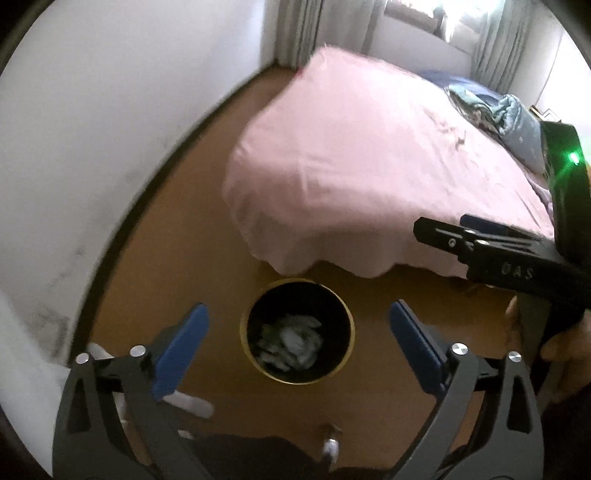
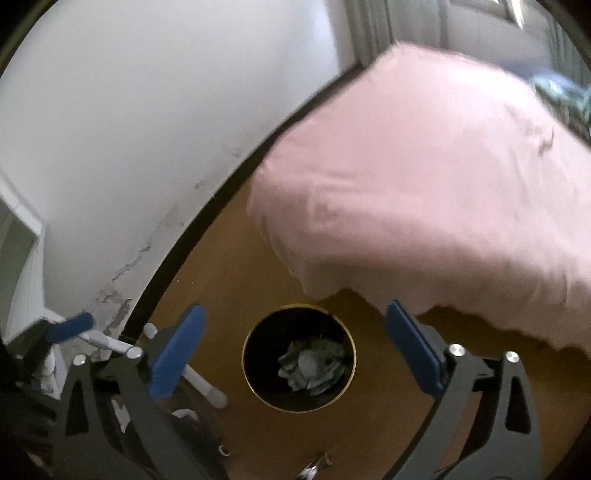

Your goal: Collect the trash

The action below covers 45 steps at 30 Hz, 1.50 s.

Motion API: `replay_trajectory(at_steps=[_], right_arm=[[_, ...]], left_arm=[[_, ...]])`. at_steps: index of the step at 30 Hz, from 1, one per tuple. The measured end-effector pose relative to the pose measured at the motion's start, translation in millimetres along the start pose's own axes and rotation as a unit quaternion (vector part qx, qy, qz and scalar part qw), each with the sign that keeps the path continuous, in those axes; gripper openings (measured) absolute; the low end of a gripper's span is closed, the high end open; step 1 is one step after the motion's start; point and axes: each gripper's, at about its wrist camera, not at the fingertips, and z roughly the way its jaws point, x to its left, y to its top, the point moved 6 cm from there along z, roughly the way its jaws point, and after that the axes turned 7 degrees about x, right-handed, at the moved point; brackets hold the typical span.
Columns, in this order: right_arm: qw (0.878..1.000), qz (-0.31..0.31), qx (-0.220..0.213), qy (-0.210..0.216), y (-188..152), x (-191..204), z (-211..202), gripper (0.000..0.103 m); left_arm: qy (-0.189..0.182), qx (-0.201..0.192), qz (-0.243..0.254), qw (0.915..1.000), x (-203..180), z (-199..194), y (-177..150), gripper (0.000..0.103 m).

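A round black bin (image 1: 297, 331) with a gold rim stands upright on the wooden floor (image 1: 207, 229), mouth up, just beside the pink bed (image 1: 369, 166) corner. Crumpled grey-white paper (image 1: 291, 341) lies inside, its shape blurred. The left claw (image 1: 297, 347) and right claw (image 2: 295, 347) both gape wide, empty, above the bin.

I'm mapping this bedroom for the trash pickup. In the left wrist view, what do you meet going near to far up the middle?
Left gripper → trash bin with crumpled paper → pink bed → curtains.
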Motion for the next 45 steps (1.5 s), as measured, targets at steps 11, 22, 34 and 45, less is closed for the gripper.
replay_trajectory(at_steps=[11,22,34,45], right_arm=[[0.970,-0.211,-0.051,0.107,2,218,-66,0.096],[0.880,-0.402,-0.043,0.251,-103,457,-101,0.096],[0.834,-0.481,-0.040,0.267,-179,523,-114,0.096],[0.830,-0.491,-0.053,0.260,-200,515,-120,0.096]], left_arm=[[0.161,-0.117,-0.158,0.9672,132,-201,-111,0.096],[0.364,-0.115,-0.381,0.8423,243,-365,-349,0.096],[0.386,-0.144,-0.481,0.7739,248,-414,-443,0.096],[0.391,-0.133,-0.472,0.7784,241,-402,-445,0.096]])
